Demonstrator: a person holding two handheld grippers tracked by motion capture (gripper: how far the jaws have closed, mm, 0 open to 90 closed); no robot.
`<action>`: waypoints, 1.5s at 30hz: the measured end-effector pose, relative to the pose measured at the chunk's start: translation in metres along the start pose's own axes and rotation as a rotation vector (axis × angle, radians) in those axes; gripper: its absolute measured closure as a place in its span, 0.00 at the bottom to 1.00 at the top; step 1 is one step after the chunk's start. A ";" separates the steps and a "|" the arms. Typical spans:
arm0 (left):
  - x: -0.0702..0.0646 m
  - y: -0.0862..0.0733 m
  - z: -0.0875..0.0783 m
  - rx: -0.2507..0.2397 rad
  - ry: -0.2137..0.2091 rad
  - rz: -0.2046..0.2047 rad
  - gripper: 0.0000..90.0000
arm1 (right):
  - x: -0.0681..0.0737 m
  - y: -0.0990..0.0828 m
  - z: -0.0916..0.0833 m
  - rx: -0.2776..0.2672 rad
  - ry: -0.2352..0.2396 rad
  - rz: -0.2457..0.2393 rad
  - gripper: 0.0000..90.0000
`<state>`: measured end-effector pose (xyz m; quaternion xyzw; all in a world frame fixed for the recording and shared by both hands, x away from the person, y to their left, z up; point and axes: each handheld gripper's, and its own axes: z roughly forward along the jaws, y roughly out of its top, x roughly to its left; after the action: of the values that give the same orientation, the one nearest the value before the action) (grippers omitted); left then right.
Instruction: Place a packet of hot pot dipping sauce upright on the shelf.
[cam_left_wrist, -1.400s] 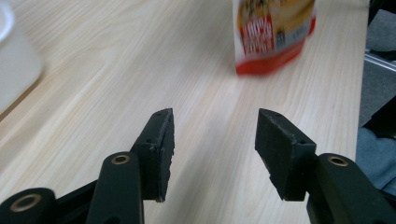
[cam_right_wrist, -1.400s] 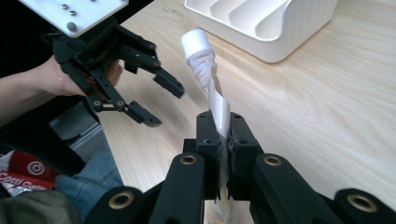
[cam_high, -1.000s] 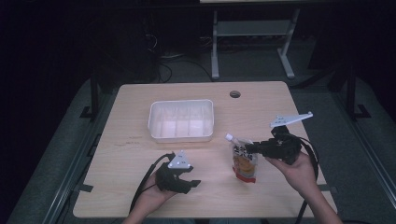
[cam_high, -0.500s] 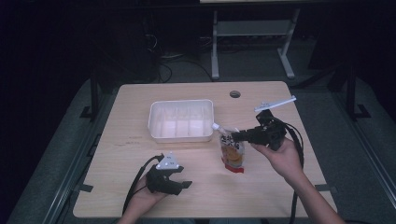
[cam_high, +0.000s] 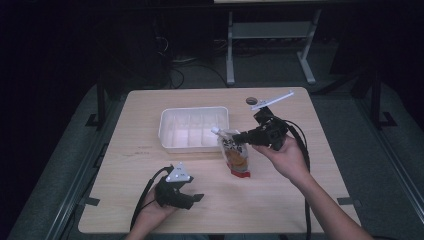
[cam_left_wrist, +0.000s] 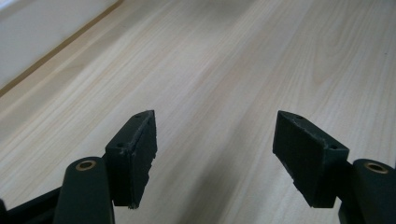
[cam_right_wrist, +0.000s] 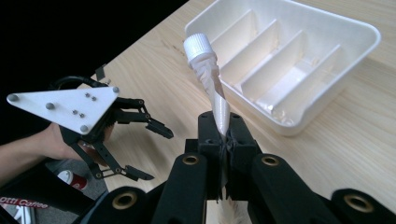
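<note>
A spouted pouch (cam_high: 235, 157) with a white cap and an orange and red label hangs from my right gripper (cam_high: 240, 138), which is shut on its neck just below the spout. The pouch is at the front right corner of the white divided tray (cam_high: 195, 110). In the right gripper view the jaws of my right gripper (cam_right_wrist: 225, 135) pinch the pouch (cam_right_wrist: 212, 88), and the tray (cam_right_wrist: 327, 93) lies beyond. My left gripper (cam_high: 196, 190) rests low near the table's front edge. Its jaws have just been opening, and my left gripper (cam_left_wrist: 215, 140) has nothing between them.
The tray's compartments hold nothing. A dark round hole (cam_high: 251, 100) sits near the table's far edge. Bare wood (cam_left_wrist: 233, 70) stretches ahead of the left gripper. A cable (cam_high: 142, 200) trails from it off the front edge. The floor around the table is dark.
My right gripper has carried the pouch left and upward, from the table's right side to the tray's front corner. The left gripper's jaws have spread wider while that hand stayed put.
</note>
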<state>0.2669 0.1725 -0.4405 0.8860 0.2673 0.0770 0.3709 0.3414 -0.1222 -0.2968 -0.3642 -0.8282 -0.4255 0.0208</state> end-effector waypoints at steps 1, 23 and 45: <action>0.001 0.000 -0.001 -0.005 0.002 0.000 0.32 | 0.000 0.002 0.002 0.000 0.002 -0.001 0.96; 0.004 -0.003 -0.003 -0.008 0.046 -0.009 0.29 | -0.008 0.056 0.019 -0.083 0.007 0.073 0.96; 0.008 -0.005 -0.008 -0.029 0.055 -0.023 0.29 | -0.015 0.102 0.059 -0.146 -0.065 0.132 0.96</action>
<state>0.2687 0.1844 -0.4385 0.8750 0.2865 0.1008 0.3770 0.4324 -0.0504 -0.2692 -0.4324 -0.7694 -0.4702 -0.0048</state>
